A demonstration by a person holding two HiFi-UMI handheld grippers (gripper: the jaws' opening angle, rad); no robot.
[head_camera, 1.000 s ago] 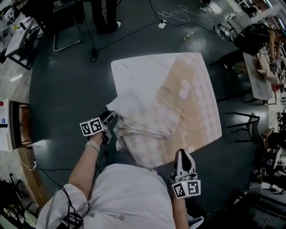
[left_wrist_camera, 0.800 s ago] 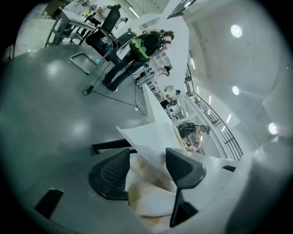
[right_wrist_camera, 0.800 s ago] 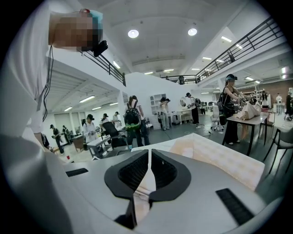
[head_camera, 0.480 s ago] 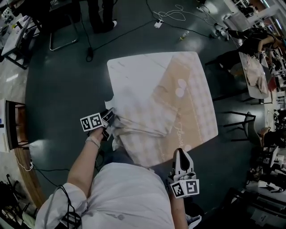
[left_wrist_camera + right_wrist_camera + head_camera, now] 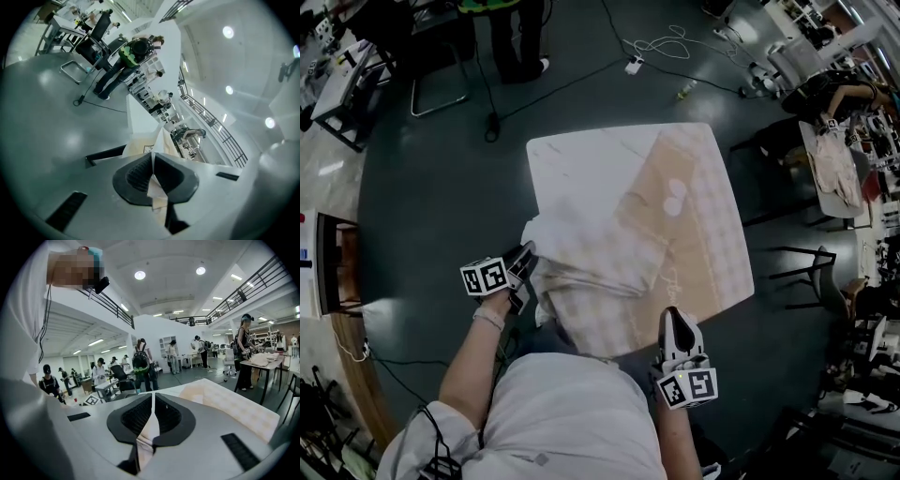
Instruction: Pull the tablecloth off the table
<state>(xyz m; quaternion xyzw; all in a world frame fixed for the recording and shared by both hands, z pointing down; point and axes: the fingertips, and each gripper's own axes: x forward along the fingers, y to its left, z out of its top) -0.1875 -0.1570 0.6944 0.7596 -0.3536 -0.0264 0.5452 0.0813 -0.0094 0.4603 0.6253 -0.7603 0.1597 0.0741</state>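
Cream checked tablecloth [image 5: 694,216] lies half gathered on the table [image 5: 572,155], bunched just ahead of both grippers. The left gripper [image 5: 525,257] has just been closed, and a fold of cloth is pinched between its jaws. The right gripper [image 5: 676,319] is clamped tight on the near hem. An even, level pull with both grips is advised, so that the far edge slides off without snagging. Open floor [image 5: 431,187] is seen outside the left gripper. A chair [image 5: 806,258] stands well apart beyond the right gripper.
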